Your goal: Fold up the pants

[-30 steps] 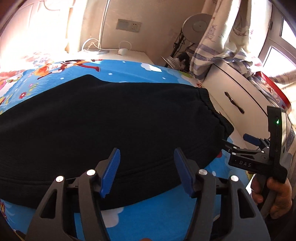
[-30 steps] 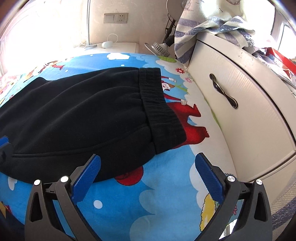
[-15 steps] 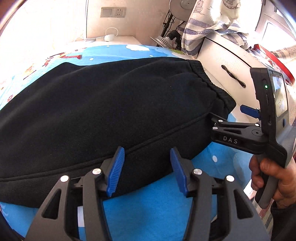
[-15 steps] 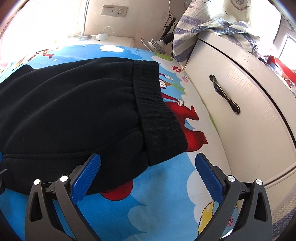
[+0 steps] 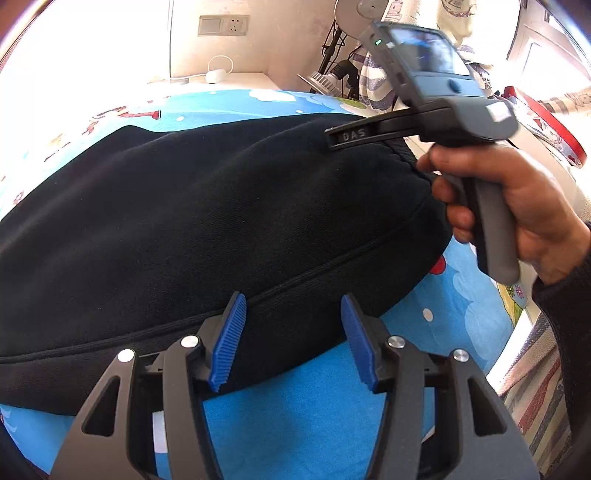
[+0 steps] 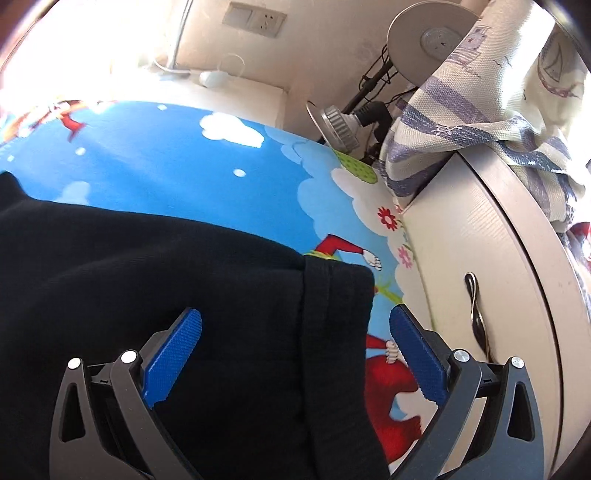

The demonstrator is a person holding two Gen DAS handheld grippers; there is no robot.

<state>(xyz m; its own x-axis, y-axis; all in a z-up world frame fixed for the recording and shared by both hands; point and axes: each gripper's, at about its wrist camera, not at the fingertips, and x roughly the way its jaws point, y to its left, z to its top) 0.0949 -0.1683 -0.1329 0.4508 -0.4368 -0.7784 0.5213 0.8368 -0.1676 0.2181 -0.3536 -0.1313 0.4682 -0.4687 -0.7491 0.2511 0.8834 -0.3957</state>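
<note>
Black pants (image 5: 221, 206) lie flat on a blue cartoon bed sheet (image 5: 314, 413), waistband to the right. My left gripper (image 5: 293, 306) is open just above their near edge, by a long seam, pinching nothing. A person's hand (image 5: 517, 206) holds the right gripper's body (image 5: 436, 99) over the far waistband end; its fingers are hidden there. In the right wrist view the right gripper (image 6: 295, 314) stands wide open over the ribbed waistband (image 6: 336, 332) near its far corner. One pad is above the black pants (image 6: 147, 295), the other above the bed sheet (image 6: 184, 166).
A white cabinet (image 6: 480, 240) with a dark handle (image 6: 476, 317) stands tight against the bed's right side, a striped cloth (image 6: 480, 129) draped over it. A lamp head (image 6: 336, 125) and cables sit in the far corner. A wall socket (image 6: 255, 18) is behind.
The right gripper swept from the waistband's near corner over the pants to its far corner. The left gripper came in a little lower over the near edge, then held still.
</note>
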